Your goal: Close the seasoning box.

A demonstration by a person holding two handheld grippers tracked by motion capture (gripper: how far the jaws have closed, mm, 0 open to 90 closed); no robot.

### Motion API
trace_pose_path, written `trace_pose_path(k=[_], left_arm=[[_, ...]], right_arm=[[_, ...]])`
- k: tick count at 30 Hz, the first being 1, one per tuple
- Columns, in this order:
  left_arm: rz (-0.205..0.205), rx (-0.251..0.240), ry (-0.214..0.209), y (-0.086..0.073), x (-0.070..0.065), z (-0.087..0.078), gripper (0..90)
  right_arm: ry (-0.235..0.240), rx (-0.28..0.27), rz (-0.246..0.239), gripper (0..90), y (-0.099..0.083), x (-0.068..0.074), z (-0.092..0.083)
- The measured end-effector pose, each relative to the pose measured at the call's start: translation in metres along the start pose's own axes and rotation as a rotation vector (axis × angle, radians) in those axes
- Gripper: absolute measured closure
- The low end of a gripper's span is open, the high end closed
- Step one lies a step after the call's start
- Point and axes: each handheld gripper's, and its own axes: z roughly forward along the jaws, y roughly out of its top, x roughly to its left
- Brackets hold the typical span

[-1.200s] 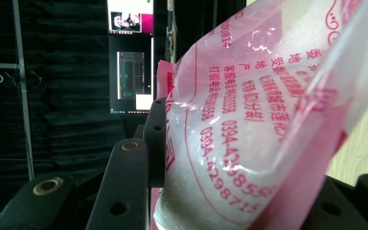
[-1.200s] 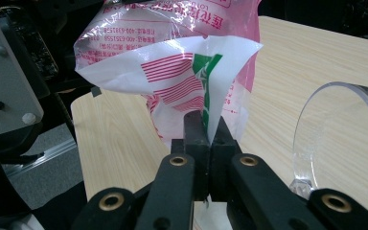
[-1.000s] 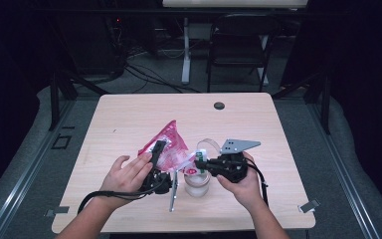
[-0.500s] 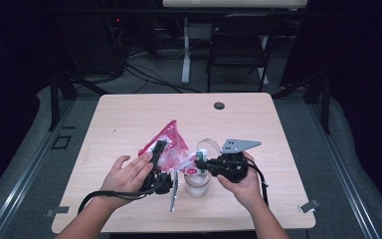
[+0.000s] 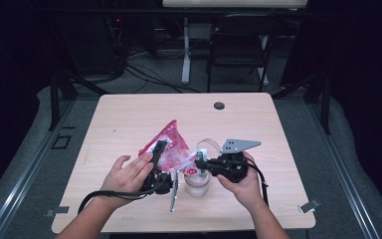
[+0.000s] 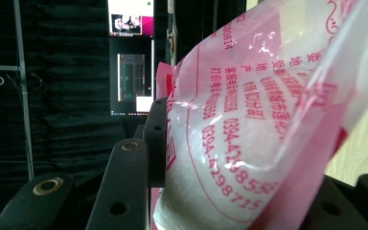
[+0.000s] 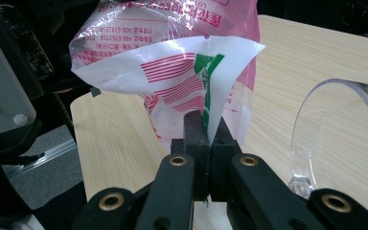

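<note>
Pink printed plastic bag [image 5: 169, 144] of white powder held above the worktop [image 5: 129, 119], beside a clear glass jar [image 5: 197, 183]. Clamped around its bulky body by left gripper [image 6: 235, 191]. Pinched tight at one white corner by right gripper [image 7: 210, 139] fingers.

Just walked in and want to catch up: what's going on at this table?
A person holds a pink and white bag between two handheld grippers. The left gripper clamps the bag's full body, and the right gripper is shut on a corner of its film. The bag hangs just above a clear jar on the table, perhaps for pouring.
</note>
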Motion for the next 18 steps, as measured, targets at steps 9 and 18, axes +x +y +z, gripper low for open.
trace_pose_path(k=[9,18], left_arm=[[-0.003,-0.004,0.002,0.0006,0.0004,-0.0003,65.8],[0.003,-0.008,0.003,0.0013,0.0006,0.0004,65.8]], right_arm=[[-0.002,-0.002,0.001,90.0,-0.0001,-0.0003,-0.0003],[-0.004,0.0,0.003,90.0,-0.0006,-0.001,0.0]])
